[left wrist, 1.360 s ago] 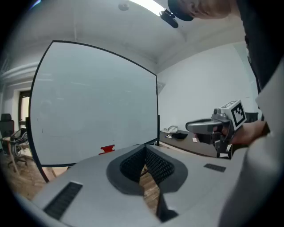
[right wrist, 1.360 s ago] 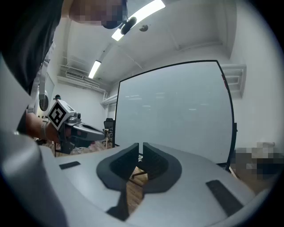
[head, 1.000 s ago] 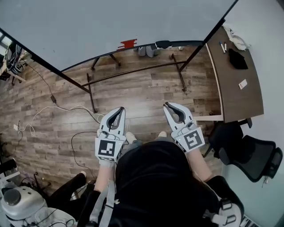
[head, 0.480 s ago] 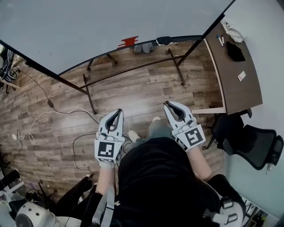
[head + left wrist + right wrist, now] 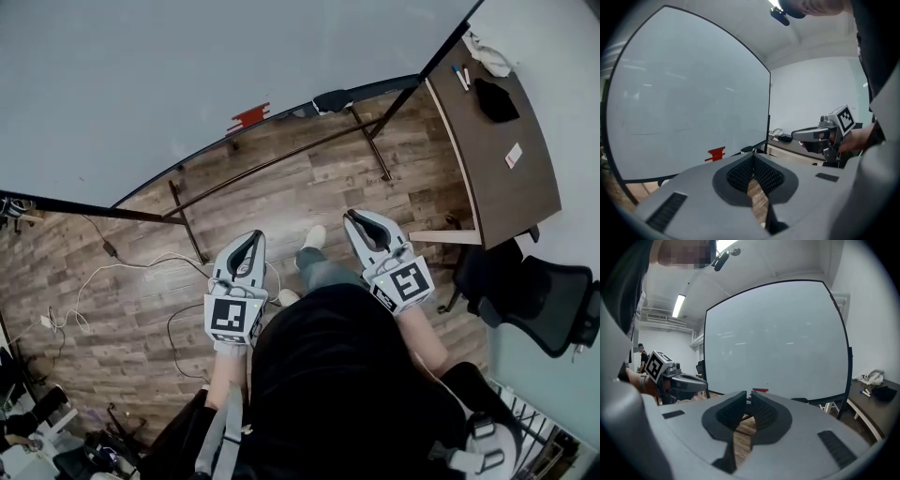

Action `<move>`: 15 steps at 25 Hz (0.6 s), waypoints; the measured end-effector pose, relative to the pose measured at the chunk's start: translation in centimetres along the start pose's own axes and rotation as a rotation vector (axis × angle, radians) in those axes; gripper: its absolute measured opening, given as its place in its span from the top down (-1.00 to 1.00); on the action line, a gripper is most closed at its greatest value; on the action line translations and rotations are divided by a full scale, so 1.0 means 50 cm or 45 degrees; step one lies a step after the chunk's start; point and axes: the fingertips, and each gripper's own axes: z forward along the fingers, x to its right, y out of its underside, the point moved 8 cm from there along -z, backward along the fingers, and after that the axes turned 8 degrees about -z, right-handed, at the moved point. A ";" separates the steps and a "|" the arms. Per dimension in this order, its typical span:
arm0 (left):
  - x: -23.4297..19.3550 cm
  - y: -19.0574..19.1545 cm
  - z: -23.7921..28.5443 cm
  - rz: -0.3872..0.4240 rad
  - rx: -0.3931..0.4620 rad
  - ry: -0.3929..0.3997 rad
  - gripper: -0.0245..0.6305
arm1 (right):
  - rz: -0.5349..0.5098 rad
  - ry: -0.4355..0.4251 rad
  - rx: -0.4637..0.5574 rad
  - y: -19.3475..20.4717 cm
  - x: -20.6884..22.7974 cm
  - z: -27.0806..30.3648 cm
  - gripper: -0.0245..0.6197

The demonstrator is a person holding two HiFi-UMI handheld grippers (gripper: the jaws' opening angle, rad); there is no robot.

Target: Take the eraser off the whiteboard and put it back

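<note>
Both tools are out in front of me, side by side but well apart, noses toward the whiteboard (image 5: 187, 75). Left tool (image 5: 249, 238): jaws together, ribbed pads meeting at the tips, nothing between them, only wood floor (image 5: 281, 192) showing through the gap lower down. Right tool (image 5: 355, 218): jaws closed too, just a thin slit between the pads, nothing gripped.

The eraser (image 5: 249, 118) is red and sits low on the board, right at the bottom frame, well apart from both tools. From the left gripper view it lies ahead and a bit to the left; from the right gripper view it's almost dead ahead, just past the jaw tips.

Whiteboard surface looks blank. It stands on a dark metal stand w/ legs on the floor. To my right is a brown bench (image 5: 497, 178) w/ markers (image 5: 460, 75) and a black object I can't identify, plus a black office chair (image 5: 539, 305) beside it. Loose cables (image 5: 94, 281) trail over the floor on my left.
</note>
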 end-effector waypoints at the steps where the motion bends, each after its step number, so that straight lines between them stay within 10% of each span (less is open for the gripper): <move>1: -0.005 -0.011 0.030 0.009 -0.006 0.019 0.91 | 0.014 0.008 0.004 -0.001 0.024 0.013 0.80; 15: -0.002 -0.121 0.391 0.154 -0.112 0.240 0.91 | 0.180 0.154 0.020 0.036 0.297 0.082 0.80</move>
